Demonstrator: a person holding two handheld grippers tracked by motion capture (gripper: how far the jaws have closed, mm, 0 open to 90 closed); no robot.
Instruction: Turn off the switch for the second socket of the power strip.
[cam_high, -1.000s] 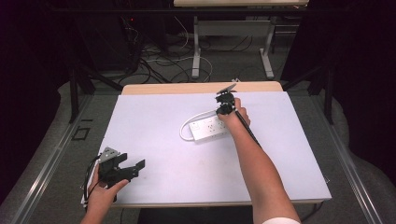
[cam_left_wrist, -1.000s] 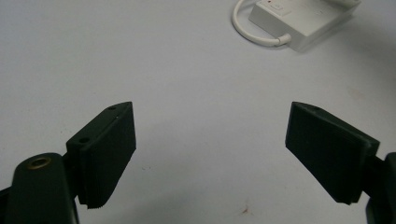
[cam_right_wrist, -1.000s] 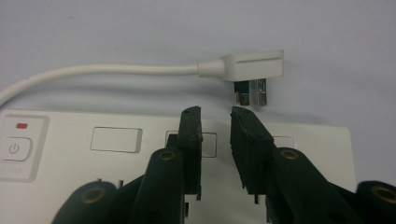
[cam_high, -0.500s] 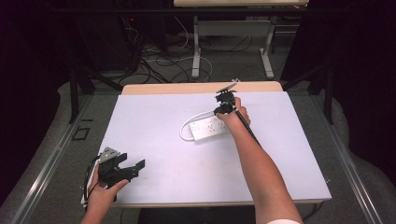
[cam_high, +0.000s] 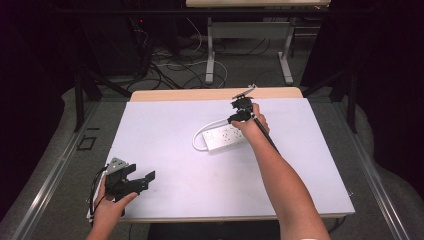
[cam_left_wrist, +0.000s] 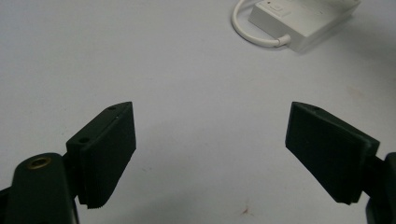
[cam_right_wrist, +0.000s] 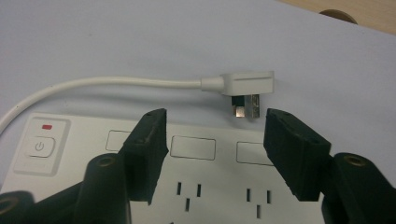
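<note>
The landmark for this report is the white power strip (cam_high: 225, 137), which lies flat on the white surface (cam_high: 165, 150) toward its far right-of-centre part.

Left tongs (cam_high: 145, 178): held in the person's left hand (cam_high: 111, 207) at the near left corner of the surface, well apart from the power strip, to its near left. In the left gripper view the jaws stand wide apart with only bare surface between them; nothing is held. The power strip shows at the top of that view, with its cord looping out of one end.

White cord (cam_high: 199, 136): it leaves the left end of the power strip, curves round and runs along the strip's far side.

Power strip details, right gripper view: a power button (cam_right_wrist: 41, 146) with a red mark above it sits at the strip's left end, followed by rows of sockets.

Plug (cam_right_wrist: 247, 86): white, lying on the surface just beyond the strip's far edge, pins pointing toward the strip, unplugged.

Right tongs (cam_right_wrist: 212, 149): above the power strip's socket face, just short of the plug. The jaws have just been opening and now stand moderately apart; neither pad touches the plug, and nothing is gripped.
</note>
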